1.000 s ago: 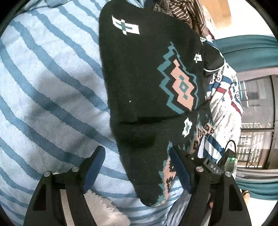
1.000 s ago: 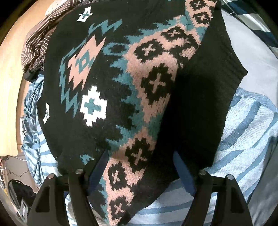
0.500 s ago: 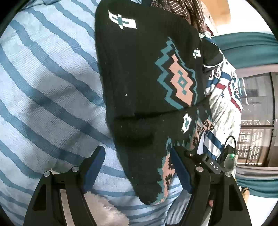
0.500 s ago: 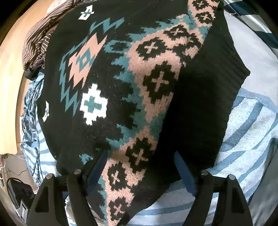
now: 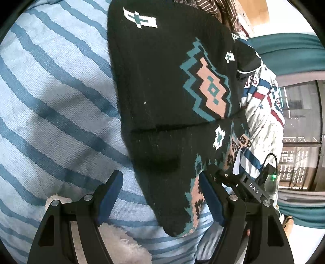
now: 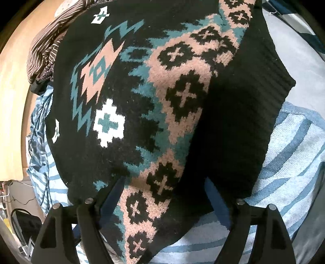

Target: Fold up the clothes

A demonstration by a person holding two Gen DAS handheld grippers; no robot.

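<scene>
The black patterned sweater (image 6: 162, 113) runs past the top edge of the right wrist view and covers most of the striped blanket (image 6: 294, 158) under it. In the left wrist view, the brown striped garment (image 5: 225, 12) is cut off at the top, and the sweater hides much of the white printed garment (image 5: 264, 121).

black knit sweater (image 5: 162, 85) on pale blue

the sweater carries teal zigzags, salmon-pink diamonds, black crosses and white cross motifs. under it, a light blue towel (image 5: 50, 97) with darker blue stripes. beside it, a white garment (image 5: 264, 113) with navy and red bands, and brown cloth (image 6: 46, 50) with thin white stripes.
</scene>
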